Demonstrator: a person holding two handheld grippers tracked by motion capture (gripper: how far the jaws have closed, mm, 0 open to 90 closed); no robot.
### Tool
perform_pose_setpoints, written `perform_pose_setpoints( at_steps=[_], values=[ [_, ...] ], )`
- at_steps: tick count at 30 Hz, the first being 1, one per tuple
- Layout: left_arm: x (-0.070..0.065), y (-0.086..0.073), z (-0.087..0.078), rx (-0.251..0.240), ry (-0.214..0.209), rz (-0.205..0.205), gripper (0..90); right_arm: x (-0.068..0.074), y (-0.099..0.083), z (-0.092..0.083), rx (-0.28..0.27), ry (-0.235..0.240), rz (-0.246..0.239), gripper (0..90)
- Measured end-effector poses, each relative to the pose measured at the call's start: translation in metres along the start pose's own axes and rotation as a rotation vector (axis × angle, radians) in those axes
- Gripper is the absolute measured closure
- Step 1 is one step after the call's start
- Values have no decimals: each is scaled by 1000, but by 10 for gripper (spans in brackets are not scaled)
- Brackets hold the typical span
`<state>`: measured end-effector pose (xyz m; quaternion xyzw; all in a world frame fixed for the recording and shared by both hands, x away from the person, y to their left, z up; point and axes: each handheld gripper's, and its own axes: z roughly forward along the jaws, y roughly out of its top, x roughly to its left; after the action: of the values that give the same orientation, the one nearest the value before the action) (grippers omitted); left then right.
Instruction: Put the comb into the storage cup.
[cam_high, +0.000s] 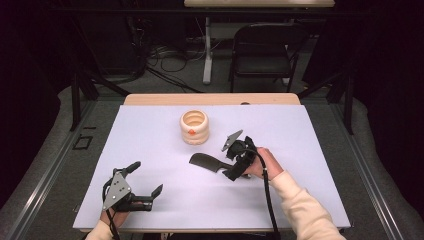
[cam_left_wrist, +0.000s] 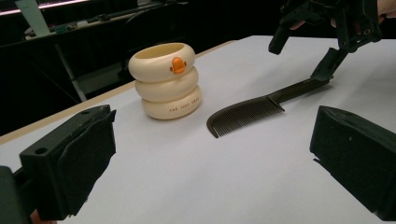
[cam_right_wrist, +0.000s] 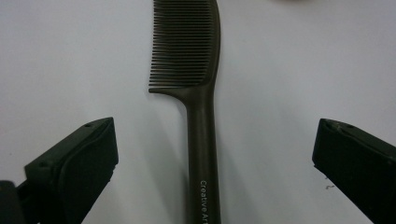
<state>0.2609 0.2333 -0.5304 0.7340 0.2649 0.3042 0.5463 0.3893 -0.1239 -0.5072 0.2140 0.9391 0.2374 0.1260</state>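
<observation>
High view shows the comb (cam_high: 204, 162) flat on the bench (cam_high: 150, 140), teeth end leftward, handle toward the right gripper (cam_high: 231, 161), jaws wide, straddling it; left gripper (cam_high: 146, 178) gapes empty.

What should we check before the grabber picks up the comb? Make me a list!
1. Right gripper open: ok.
2. Comb handle lies between its jaws: ok.
3. Comb lies flat on the table: ok.
4. Jaws low enough to close on the handle: cannot tell.
5. Duck cup stands apart from the comb: ok.
6. Left gripper is far from the comb, open: ok.
</observation>
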Motion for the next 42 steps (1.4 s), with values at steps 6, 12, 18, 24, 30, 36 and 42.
perform_pose_setpoints(
  at_steps=[6, 12, 18, 24, 30, 36, 42],
  values=[
    [0, 0, 0, -1, 0, -5, 1, 3, 5, 4, 45, -14, -29, 138],
    [0, 0, 1, 1, -3, -5, 1, 7, 11, 7, 86, -31, -65, 355],
    [0, -1, 1, 2, -5, -5, 1, 13, 18, 14, 141, -45, -125, 531],
    [0, -1, 2, 4, -8, -3, 1, 18, 23, 22, 197, -50, -158, 608],
    [1, -1, 1, 4, -4, -3, 1, 17, 27, 29, 251, -48, -155, 649],
    [1, -1, 1, 2, -5, -5, 1, 13, 29, 35, 281, -32, -138, 668],
    [1, -1, 1, 2, -6, -5, 1, 10, 30, 41, 311, -15, -134, 692]
  ],
)
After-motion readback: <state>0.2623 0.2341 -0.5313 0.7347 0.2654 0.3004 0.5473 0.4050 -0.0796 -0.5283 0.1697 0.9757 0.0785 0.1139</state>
